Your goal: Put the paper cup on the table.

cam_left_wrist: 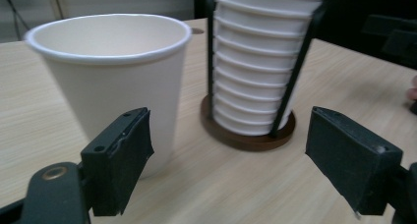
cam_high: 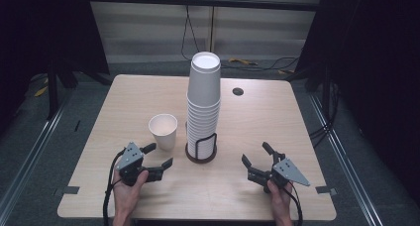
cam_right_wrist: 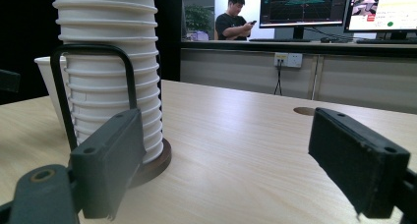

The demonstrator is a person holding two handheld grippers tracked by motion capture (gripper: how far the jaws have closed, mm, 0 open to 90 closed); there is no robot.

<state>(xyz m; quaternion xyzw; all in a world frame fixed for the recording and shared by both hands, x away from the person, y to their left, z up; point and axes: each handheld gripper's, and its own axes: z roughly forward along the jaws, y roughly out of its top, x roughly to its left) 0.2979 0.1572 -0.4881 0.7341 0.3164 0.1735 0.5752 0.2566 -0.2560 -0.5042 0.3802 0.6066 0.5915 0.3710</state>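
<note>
- Tabletop [cam_high: 277,122]: pale wood grain, with a small dark round grommet hole [cam_high: 237,91] toward the far right.
- Single paper cup [cam_high: 163,131]: white, upright, mouth up, standing alone on the tabletop just left of the stack's base. In my left gripper view it sits close ahead, partly behind the left-hand jaw.
- Cup stack [cam_high: 203,102]: a tall column of nested white paper cups, upturned so a flat bottom faces up, near the tabletop's middle.
- Holder [cam_high: 201,154]: round dark-brown base with black wire uprights that hug the lowest cups of the stack.
- Left gripper [cam_high: 157,155]: I hold it near the front-left edge, pointing toward the single cup. The jaws are released and stand wide apart; one tip is just beside the cup's wall, and I cannot tell whether it touches. Nothing is pinched between them.
- Right gripper [cam_high: 256,154]: I hold it near the front-right edge, aimed toward the holder and well apart from it. Jaws released, spread wide, with bare tabletop between them.
</note>
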